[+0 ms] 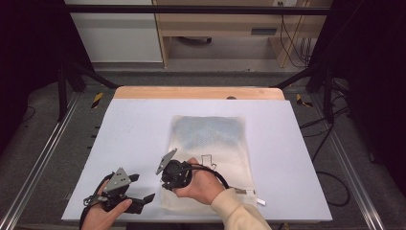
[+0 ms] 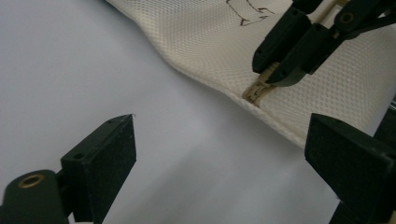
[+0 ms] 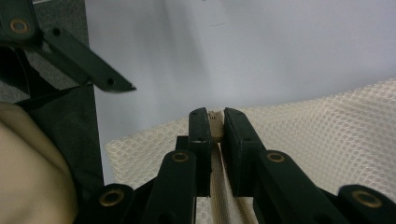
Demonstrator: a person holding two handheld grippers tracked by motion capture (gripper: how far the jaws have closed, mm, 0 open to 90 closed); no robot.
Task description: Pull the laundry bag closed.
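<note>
Mesh bag (image 1: 210, 143) lies lengthwise away from person, zipper (image 2: 258, 87) end nearest

The mesh bag (image 1: 210, 153) lies flat on the table (image 1: 139, 139), right of its middle. The right gripper (image 1: 168, 183) sits at the bag's near left corner (on the zipper pull (image 3: 215, 125)), with the left gripper (image 1: 141, 189) just left of it, off the bag.

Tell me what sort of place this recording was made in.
Probably a lab or workshop set up for recording demonstrations. A white-topped table stands inside a black metal frame, loose cables run over the grey floor, and a person's hands work hand-held black grippers on a cream mesh zip bag.
</note>
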